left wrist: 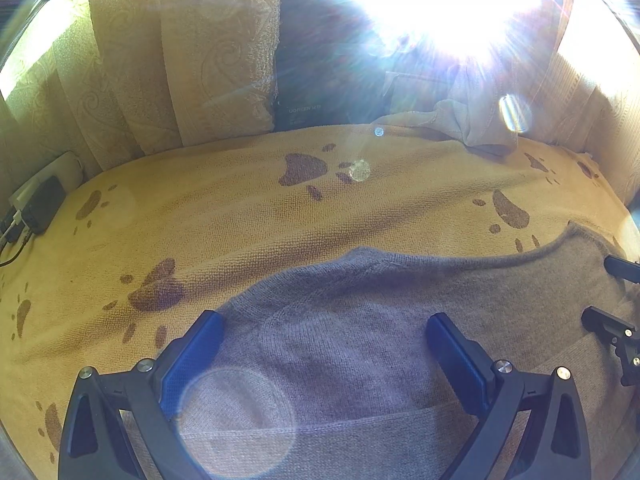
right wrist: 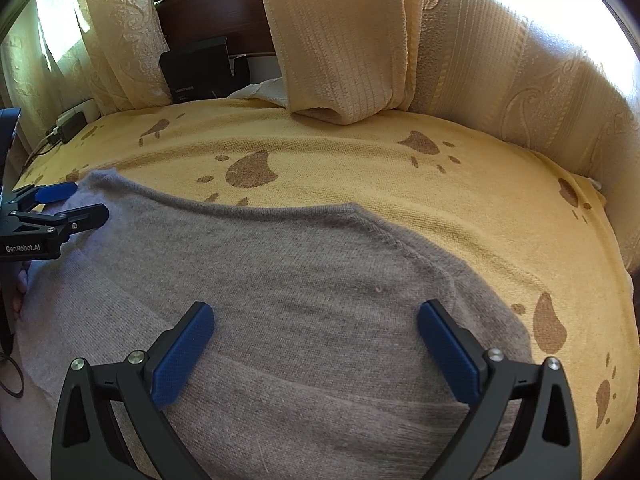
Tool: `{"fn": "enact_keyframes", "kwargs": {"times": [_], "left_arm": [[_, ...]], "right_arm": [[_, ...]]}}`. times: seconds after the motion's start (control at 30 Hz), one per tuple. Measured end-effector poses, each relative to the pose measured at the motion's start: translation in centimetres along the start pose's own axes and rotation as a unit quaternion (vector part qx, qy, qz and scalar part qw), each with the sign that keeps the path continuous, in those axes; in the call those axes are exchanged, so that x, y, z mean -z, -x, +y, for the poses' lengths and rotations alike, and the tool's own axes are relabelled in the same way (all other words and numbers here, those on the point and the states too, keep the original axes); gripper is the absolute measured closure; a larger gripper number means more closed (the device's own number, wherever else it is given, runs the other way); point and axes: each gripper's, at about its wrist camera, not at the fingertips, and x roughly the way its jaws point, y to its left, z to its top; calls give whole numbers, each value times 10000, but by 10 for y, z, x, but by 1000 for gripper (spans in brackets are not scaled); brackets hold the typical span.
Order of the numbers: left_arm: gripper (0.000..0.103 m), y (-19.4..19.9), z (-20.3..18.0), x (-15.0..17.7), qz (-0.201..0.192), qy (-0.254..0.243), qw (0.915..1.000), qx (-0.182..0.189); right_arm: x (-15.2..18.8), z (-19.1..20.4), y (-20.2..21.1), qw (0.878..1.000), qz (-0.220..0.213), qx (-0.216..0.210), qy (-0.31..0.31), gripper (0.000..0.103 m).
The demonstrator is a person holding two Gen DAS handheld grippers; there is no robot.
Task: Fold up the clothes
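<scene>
While both claws hover low over the knit, nothing gripped yet: left gripper (left wrist: 324,344) spread wide, blue pads (left wrist: 188,364) clear of the cloth between them; right gripper (right wrist: 316,340) spread just as wide, empty too. Directly beneath and ahead of each, the grey-brown knitted sweater (right wrist: 280,280), laid flat on the yellow paw-print blanket (right wrist: 400,196) with its long axis running left to right across both views. Already partly folded, judging by the doubled edge crossing near the bottom of each wrist view (a guess from the seam line, not certain). Far edge of the sweater curving just beyond the fingertips, nearer to the left claw on its own side, nearer to the right claw where the rounded shoulder slopes down toward the right. Seen from the right wrist, left claw perched at the sweater's far-left corner; either hand well placed for its own end. Beyond that edge, plenty of bare blanket for swinging cloth forward. Farther back, tighter: beige patterned curtains (right wrist: 344,40) hanging down onto the blanket, a black box (right wrist: 196,68) between them, a charger with cables (left wrist: 40,200) at far left, strong window glare washing out the left view's top
</scene>
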Motion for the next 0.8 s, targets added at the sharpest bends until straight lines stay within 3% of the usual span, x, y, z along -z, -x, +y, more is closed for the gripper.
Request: {"fn": "enact_keyframes", "kwargs": {"times": [0.8], "left_arm": [[0,2,3,-4,34,77,9999,-82]], "right_arm": [[0,0,-2,10000,-5,65,28,1]]}}
